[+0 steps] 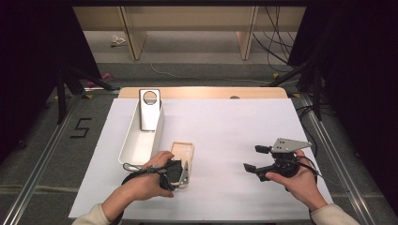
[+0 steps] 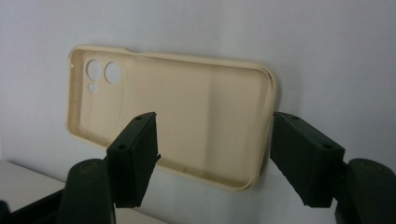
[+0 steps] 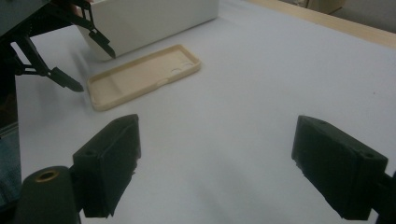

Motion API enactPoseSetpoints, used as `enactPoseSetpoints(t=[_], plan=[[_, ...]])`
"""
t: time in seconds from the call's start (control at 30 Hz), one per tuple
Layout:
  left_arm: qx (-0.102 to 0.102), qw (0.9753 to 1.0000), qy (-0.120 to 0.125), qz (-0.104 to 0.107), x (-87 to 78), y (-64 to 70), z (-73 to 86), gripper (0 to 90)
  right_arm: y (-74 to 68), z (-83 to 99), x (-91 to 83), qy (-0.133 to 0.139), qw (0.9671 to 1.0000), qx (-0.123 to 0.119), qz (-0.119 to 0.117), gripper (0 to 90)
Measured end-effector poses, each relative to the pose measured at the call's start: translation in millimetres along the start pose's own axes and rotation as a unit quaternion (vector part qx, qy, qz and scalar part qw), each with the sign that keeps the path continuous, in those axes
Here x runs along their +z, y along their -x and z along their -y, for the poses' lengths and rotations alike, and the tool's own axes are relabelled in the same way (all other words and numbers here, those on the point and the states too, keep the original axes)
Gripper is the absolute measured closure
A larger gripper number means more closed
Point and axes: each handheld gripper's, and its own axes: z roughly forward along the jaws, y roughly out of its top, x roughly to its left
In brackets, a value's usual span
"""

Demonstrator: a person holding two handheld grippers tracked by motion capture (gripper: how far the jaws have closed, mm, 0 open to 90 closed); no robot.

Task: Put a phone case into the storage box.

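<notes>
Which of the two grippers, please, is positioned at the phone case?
The left gripper: its open jaws straddle the near end of the beige phone case lying on the table. The right gripper hangs open over bare white table, well away from the case.

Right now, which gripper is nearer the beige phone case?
Left. The left gripper is at the phone case, jaws open astride its near end. The right gripper hangs open well off to its right.

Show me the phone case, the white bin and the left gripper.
Phone case (image 2: 187,121), left gripper view, inner back.
White bin (image 1: 136,145), high view, inside floor.
Left gripper (image 2: 212,149), left gripper view, between fingertips.
</notes>
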Motion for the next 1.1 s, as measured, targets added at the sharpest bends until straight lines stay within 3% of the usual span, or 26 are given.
enactPoseSetpoints(t=[0.03, 0.17, 0.37, 0.53, 0.57, 0.63, 0.67, 0.77, 1.1], plan=[[0.009, 1.0000, 0.000, -0.002, 0.7, -0.5, -0.6, 32.4, 0.0, 0.0, 0.1, 0.000, 1.0000, 0.000, 0.000, 16.4], [0.009, 0.9999, -0.005, 0.001, 3.5, 2.2, -1.4, 32.6, 0.0, -0.1, 0.2, -0.001, 1.0000, -0.001, -0.001, 16.4], [0.029, 0.9995, -0.013, -0.002, 5.9, 2.5, -1.9, 32.4, 0.1, 0.0, 0.2, -0.001, 1.0000, -0.001, -0.001, 16.4], [0.026, 0.9996, -0.013, 0.005, 6.5, 3.8, -1.2, 32.3, 0.2, 0.1, 0.3, -0.001, 1.0000, 0.000, -0.001, 16.4], [0.037, 0.9992, -0.013, 0.001, 6.6, 2.5, -1.6, 32.4, 0.2, 0.0, 0.3, -0.001, 1.0000, -0.001, -0.001, 16.4], [0.038, 0.9991, -0.019, 0.007, 7.5, 3.3, -1.3, 32.4, 0.3, -0.1, 0.3, -0.001, 1.0000, 0.000, 0.000, 16.4], [0.029, 0.9994, -0.016, 0.011, 8.6, 5.0, -0.8, 32.4, 0.3, 0.0, 0.4, -0.002, 1.0000, 0.000, 0.000, 16.4], [0.039, 0.9990, -0.019, 0.012, 9.6, 4.2, -1.1, 33.0, 0.3, 0.1, 0.5, -0.002, 1.0000, 0.000, 0.000, 16.4], [0.043, 0.9985, -0.023, 0.025, 12.5, 5.5, 0.1, 35.8, 0.3, 0.1, 1.0, -0.002, 1.0000, 0.000, -0.002, 16.4]])
